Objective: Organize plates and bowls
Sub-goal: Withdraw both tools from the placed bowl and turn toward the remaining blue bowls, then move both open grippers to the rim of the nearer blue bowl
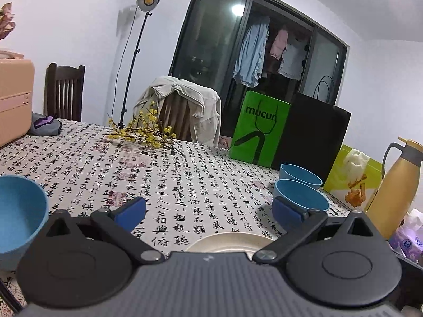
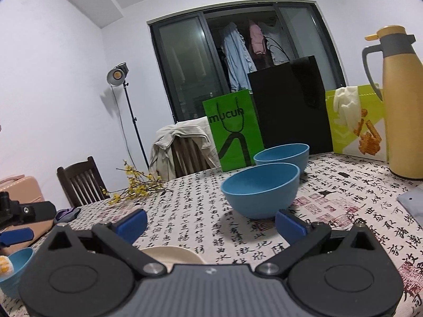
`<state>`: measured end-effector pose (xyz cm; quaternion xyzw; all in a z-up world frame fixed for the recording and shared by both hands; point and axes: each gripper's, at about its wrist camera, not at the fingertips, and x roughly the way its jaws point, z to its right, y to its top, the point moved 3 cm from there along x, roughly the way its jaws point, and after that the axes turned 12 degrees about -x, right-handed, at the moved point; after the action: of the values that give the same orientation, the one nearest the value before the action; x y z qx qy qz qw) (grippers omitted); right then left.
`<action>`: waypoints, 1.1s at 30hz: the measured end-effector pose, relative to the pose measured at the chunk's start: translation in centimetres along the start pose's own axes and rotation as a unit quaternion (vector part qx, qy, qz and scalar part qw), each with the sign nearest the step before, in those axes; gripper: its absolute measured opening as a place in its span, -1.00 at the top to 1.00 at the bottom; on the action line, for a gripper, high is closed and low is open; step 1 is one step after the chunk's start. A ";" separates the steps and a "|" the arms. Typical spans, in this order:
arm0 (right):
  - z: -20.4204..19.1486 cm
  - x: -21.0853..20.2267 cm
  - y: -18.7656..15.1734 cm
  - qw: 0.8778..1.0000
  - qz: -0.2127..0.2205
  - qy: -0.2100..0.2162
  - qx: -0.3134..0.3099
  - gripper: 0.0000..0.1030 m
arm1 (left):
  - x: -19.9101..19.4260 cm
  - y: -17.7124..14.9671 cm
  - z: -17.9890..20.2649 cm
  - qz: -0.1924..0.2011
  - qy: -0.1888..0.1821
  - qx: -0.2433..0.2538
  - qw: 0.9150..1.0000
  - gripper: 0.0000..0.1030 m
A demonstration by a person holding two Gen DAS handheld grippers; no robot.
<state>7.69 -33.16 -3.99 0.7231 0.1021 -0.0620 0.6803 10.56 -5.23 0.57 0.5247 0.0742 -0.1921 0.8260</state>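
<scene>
Hovering low over the bench [image 1: 201, 174], left gripper [image 1: 208, 207] has jaws spread wide, nothing between them. Cream plate [image 1: 224, 241] lies flat on the bench at 6 o'clock from the jaws, its far rim showing just above the gripper body, near edge hidden. Near blue bowl [image 1: 301, 198] sits at 2 o'clock, partly behind the right jaw pad in this view; cannot tell whether pad and bowl touch. Far blue bowl [image 1: 300, 175] stands just behind it, upright. Third blue bowl [image 1: 18, 214] at 9 o'clock, well outside the left jaw, upright.

Right gripper [image 2: 211, 223]: jaws also wide, empty. Near blue bowl [image 2: 260, 190] upright at 1 o'clock, just beyond the jaw tips, apart from both pads. Far blue bowl [image 2: 281, 155] behind it at 1 o'clock, close by. Cream plate [image 2: 171, 255] at 7 o'clock, partly under the left linkage. Third blue bowl [image 2: 15, 272] at 8 o'clock by the frame edge, something yellow inside. Yellow jug [image 2: 401, 105] at 3 o'clock; green bag [image 2: 232, 132] at 12 o'clock.
</scene>
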 end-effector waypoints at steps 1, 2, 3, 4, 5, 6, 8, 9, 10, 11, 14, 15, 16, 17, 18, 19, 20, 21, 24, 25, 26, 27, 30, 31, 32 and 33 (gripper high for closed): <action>0.2 0.1 0.0 1.000 -0.001 -0.001 0.001 -1.00 | 0.2 0.0 0.2 -0.002 0.000 0.001 1.000 -1.00; 0.4 0.1 0.0 1.000 -0.001 -0.003 0.002 -1.00 | 0.3 0.0 0.4 -0.003 -0.001 0.002 1.000 -1.00; 0.6 0.1 0.0 1.000 -0.001 -0.004 0.003 -1.00 | 0.4 0.0 0.6 -0.003 -0.002 0.003 1.000 -1.00; 0.8 0.1 0.0 1.000 0.000 -0.004 0.005 -1.00 | 0.5 0.1 0.8 -0.003 -0.002 0.005 1.000 -1.00; 1.0 0.1 0.1 1.000 0.000 -0.005 0.005 -1.00 | 0.6 0.2 1.0 -0.004 -0.003 0.006 1.000 -1.00; 1.2 0.2 0.1 1.000 0.000 -0.005 0.006 -1.00 | 0.7 0.2 1.2 -0.004 -0.003 0.008 1.000 -1.00; 1.5 0.2 0.2 1.000 0.001 -0.007 0.007 -1.00 | 0.9 0.3 1.6 -0.005 -0.005 0.012 1.000 -1.00; 1.6 0.3 0.2 1.000 0.001 -0.007 0.008 -1.00 | 1.1 0.5 1.8 -0.006 -0.007 0.013 1.000 -1.00; 1.8 0.4 0.3 1.000 0.000 -0.008 0.008 -1.00 | 1.2 0.5 2.1 -0.006 -0.007 0.014 1.000 -1.00; 1.9 0.4 0.3 1.000 0.000 -0.009 0.009 -1.00 | 1.3 0.6 2.3 -0.007 -0.009 0.016 1.000 -1.00; 2.3 0.5 0.6 1.000 0.001 -0.012 0.009 -1.00 | 1.7 0.9 3.1 -0.006 -0.014 0.022 1.000 -1.00; 2.4 0.5 0.7 1.000 0.001 -0.014 0.009 -1.00 | 1.8 1.1 3.5 -0.007 -0.016 0.024 1.000 -1.00; 2.5 0.6 0.8 1.000 0.002 -0.015 0.009 -1.00 | 2.0 1.1 3.7 -0.009 -0.017 0.025 0.999 -1.00; 2.6 0.6 0.9 1.000 0.002 -0.016 0.009 -1.00 | 2.2 1.2 4.0 -0.010 -0.019 0.026 0.999 -1.00; 2.8 0.7 1.0 1.000 0.002 -0.018 0.009 -1.00 | 2.4 1.4 4.3 -0.013 -0.020 0.027 0.999 -1.00; 3.0 0.8 1.2 1.000 0.001 -0.019 0.009 -1.00 | 2.7 1.5 4.5 -0.015 -0.021 0.027 0.999 -1.00; 3.1 0.9 1.3 1.000 0.001 -0.020 0.009 -1.00 | 2.9 1.7 4.8 -0.017 -0.022 0.028 0.999 -1.00; 3.3 1.0 1.5 1.000 0.001 -0.022 0.008 -1.00 | 3.2 1.8 5.1 -0.019 -0.022 0.027 0.999 -1.00; 3.9 1.3 2.0 1.000 0.001 -0.030 0.007 -1.00 | 4.3 2.3 5.9 -0.026 -0.011 0.036 0.999 -1.00; 4.1 1.4 2.2 0.999 0.000 -0.033 0.008 -1.00 | 4.6 2.5 6.1 -0.029 -0.009 0.036 0.999 -1.00; 4.3 1.5 2.4 0.999 -0.001 -0.035 0.010 -1.00 | 5.0 2.7 6.4 -0.033 -0.009 0.035 0.999 -1.00; 4.6 1.7 2.6 0.999 -0.002 -0.036 0.011 -1.00 | 5.4 2.9 6.6 -0.038 -0.006 0.033 0.999 -1.00; 5.2 2.5 3.1 0.999 -0.012 -0.042 0.015 -1.00 | 6.7 3.7 7.2 -0.048 -0.002 0.024 0.999 -1.00; 5.4 2.7 3.2 0.999 -0.016 -0.044 0.017 -1.00 | 7.1 4.0 7.5 -0.053 0.000 0.021 0.998 -1.00; 5.6 3.0 3.4 0.999 -0.021 -0.046 0.020 -1.00 | 7.6 4.4 7.8 -0.059 0.003 0.017 0.998 -1.00; 5.8 3.3 3.5 0.998 -0.025 -0.048 0.023 -1.00 | 8.2 4.7 8.1 -0.067 0.000 0.012 0.998 -1.00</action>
<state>11.96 -38.90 -1.68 0.7319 0.0857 -0.1158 0.6660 19.26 -12.69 5.45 0.5284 0.1070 -0.2475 0.8051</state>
